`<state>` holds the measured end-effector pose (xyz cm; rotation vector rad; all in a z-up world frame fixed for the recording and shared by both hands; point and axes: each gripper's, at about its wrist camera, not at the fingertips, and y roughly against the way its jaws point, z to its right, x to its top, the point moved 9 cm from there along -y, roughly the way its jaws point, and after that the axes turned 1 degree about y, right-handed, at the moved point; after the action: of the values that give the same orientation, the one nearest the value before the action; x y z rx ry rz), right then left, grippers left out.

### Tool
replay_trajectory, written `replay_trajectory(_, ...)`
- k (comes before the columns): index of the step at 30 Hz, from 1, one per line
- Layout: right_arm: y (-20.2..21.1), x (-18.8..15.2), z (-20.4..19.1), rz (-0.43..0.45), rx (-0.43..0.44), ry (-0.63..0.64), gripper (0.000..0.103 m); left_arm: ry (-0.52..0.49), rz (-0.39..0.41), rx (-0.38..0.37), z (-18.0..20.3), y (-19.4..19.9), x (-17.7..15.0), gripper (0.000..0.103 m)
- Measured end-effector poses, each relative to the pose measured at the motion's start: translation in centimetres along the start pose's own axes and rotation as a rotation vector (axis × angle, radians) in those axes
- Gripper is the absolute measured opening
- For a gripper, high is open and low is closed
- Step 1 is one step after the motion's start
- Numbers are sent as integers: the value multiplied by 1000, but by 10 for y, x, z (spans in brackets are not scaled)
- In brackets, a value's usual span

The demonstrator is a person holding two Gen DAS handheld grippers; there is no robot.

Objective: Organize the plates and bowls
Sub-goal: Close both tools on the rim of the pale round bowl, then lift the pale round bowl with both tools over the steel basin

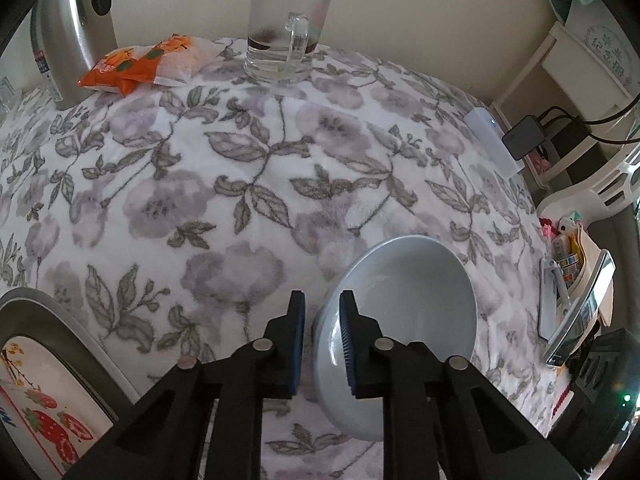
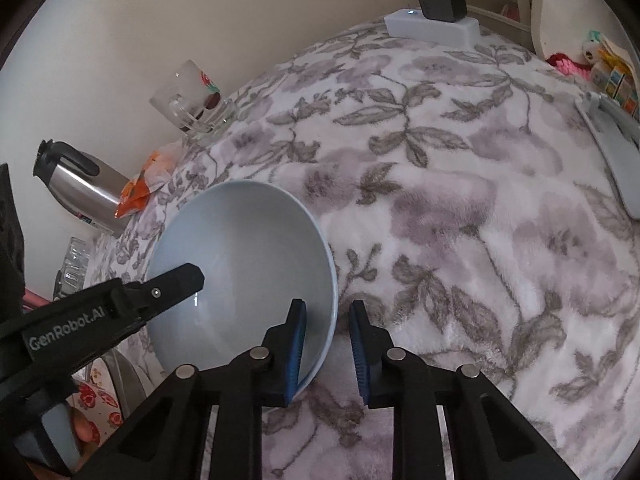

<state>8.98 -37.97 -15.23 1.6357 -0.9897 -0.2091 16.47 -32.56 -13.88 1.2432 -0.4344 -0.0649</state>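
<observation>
The jaws of the left gripper [image 1: 322, 300] stand narrow over the left rim of the bowl [image 1: 420, 300], one pad inside and one outside; they are so near to the wall that we cannot tell whether they already press; the jaws of the right gripper [image 2: 328, 308] straddle the opposite rim in the same way, but a strip of cloth shows between the outer pad and the wall, so there we judge no grip yet. To do this step well, we should close both sides evenly until the pads hold the wall below the rim, then lift level, because the glaze looks slippery. The bowl is pale blue, glossy, empty and upright; it rests on the flowered cloth [image 2: 460, 220] of the desk, near its front edge.
</observation>
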Motion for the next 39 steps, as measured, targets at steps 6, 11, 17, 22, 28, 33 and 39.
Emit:
replay_trajectory(6, 2, -1, -6, -1, -10, 23, 16, -6, 1, -10, 2, 1, -1, 12)
replay_trajectory(11, 4, -4, -5, -4, -18, 28, 15, -15, 4, -17, 3, 4, -3, 12)
replay_trajectory(17, 15, -7, -5, 0, -25, 32, 15, -14, 5, -32, 5, 13, -9, 12)
replay_trajectory(22, 31, -10, -6, 9, -24, 32, 15, -21, 20, -51, 10, 29, -15, 12)
replay_trajectory(28, 54, -16, -14, 28, -21, 51, 15, -34, 81, -60, 15, 60, -22, 12)
replay_trajectory(33, 76, -19, -26, 59, -23, 87, 16, -24, 120, -92, 14, 84, -25, 12)
replay_trajectory(39, 103, -25, -46, 91, -3, 121, 16, -25, 189, -110, 11, 121, -28, 12)
